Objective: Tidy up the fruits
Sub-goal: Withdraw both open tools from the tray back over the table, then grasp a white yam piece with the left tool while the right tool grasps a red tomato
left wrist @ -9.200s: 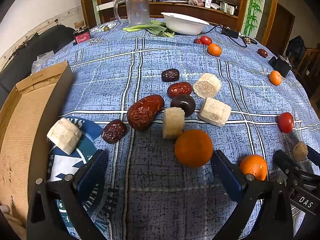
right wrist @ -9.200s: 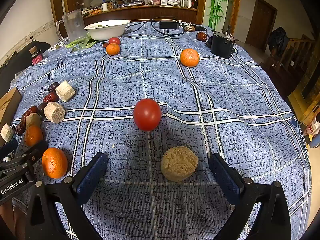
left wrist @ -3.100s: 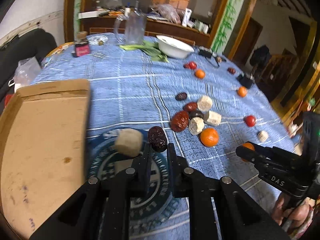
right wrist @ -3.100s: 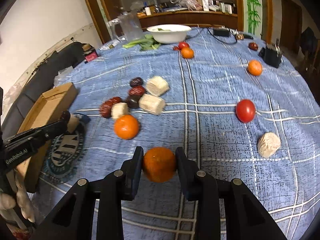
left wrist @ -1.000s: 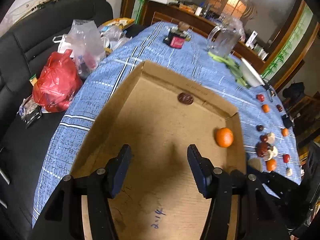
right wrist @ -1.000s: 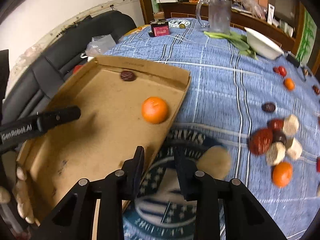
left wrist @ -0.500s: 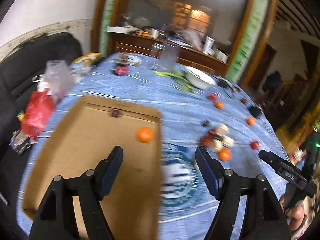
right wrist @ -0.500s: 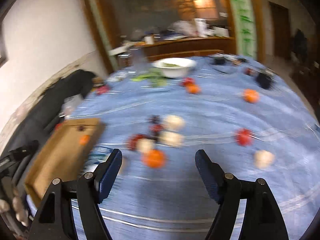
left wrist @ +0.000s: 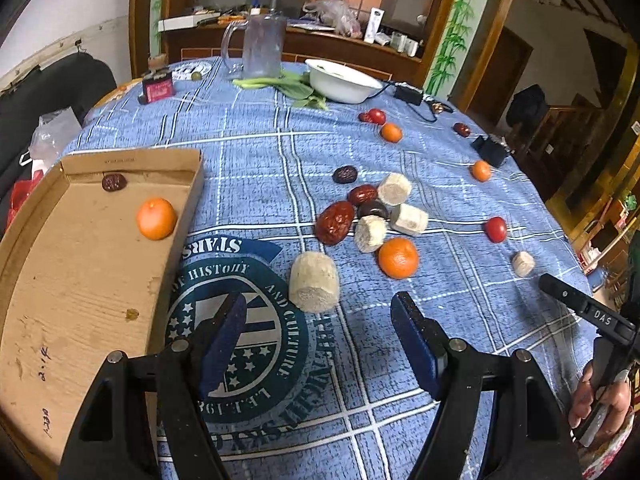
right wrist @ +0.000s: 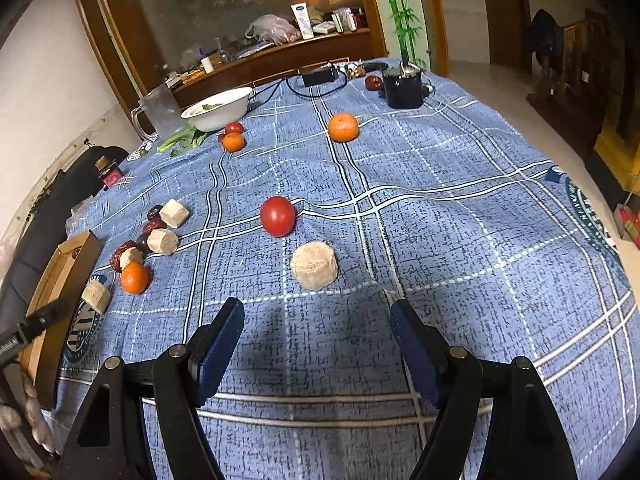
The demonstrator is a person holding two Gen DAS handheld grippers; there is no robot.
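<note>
The left gripper (left wrist: 320, 338) hangs over the blue checked tablecloth (left wrist: 256, 144) with its jaws spread and nothing between them; they have just been opening. Just beyond its tips stands a pale cut chunk (left wrist: 314, 287) on the round printed emblem, and to the left lies the cardboard box (left wrist: 84, 280), holding one orange (left wrist: 156, 218) near its right wall and a dark date (left wrist: 114, 182) at its far wall. Farther on sits a cluster of dates, pale chunks and another orange (left wrist: 398, 258). The right gripper (right wrist: 318, 338) is likewise released and empty, its jaws having just opened too, with a pale round chunk (right wrist: 314, 265) just ahead of it and a red tomato (right wrist: 278, 216) beyond that. At the far edge stand a white bowl (right wrist: 218, 108) and a clear jug (left wrist: 262, 46).
</note>
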